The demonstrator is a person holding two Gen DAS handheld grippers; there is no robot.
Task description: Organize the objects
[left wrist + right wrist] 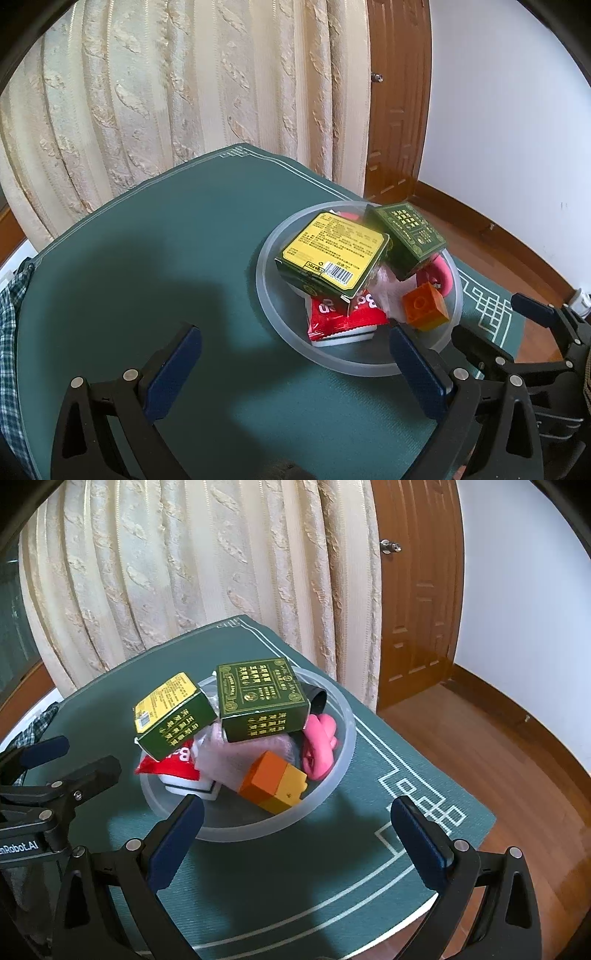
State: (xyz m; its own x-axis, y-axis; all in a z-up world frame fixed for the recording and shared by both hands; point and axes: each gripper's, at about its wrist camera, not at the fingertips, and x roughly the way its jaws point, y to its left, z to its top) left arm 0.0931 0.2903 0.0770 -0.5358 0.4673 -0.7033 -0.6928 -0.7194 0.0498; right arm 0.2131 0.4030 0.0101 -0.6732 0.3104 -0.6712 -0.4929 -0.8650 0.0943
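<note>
judging the orange block (273,786) stiff, light: pinch its flat sides, ahead between the right gripper (295,812) jaws, apart and empty.

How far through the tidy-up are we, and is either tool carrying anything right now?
Done: two green cardboard boxes, a red snack packet, an orange toy brick and a pink rubbery item sit piled in the translucent plastic bowl. In hand: nothing; the left tool and right tool are both open and empty. Left: no loose items show on the green table mat.
</note>
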